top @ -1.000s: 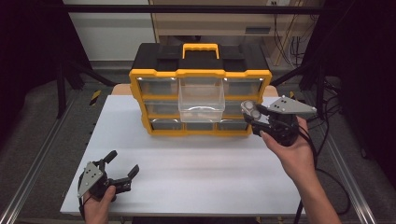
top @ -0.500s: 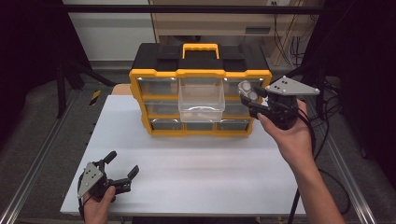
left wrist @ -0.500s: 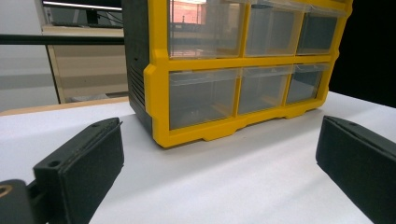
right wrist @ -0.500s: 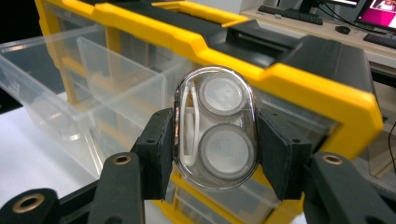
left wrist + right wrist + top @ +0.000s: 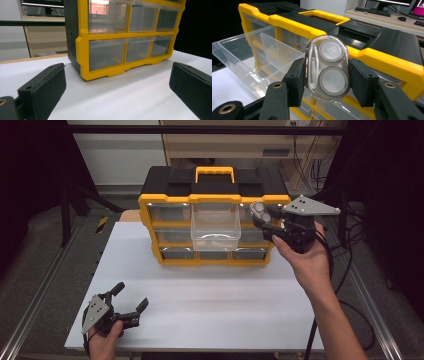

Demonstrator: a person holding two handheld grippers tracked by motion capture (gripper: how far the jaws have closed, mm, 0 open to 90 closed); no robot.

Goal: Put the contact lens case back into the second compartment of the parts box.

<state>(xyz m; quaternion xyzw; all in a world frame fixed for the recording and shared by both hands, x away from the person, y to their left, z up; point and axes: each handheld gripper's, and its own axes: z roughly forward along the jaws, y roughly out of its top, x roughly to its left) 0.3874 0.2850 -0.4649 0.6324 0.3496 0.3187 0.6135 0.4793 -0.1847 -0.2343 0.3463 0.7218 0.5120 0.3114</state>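
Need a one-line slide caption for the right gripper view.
Right gripper clamps a clear oval plastic case beside the yellow-and-black organizer's open clear drawer.

Yellow-and-black organiser (image 5: 215, 185), clear drawer (image 5: 216, 226), clear grey-lidded case (image 5: 327, 68), white table (image 5: 210, 305)

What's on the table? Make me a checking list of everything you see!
Surface: white table, bare in front.
Job's things: clear oval case with two round lids; yellow-and-black drawer box; its top middle clear drawer pulled out.
Clutter: nothing seen.
Grippers: right hand-held gripper shut on the case, beside the open drawer; left hand-held gripper open, low at the table's front left.
Cables: black cable trailing at the right.
Surroundings: desk with a keyboard behind.
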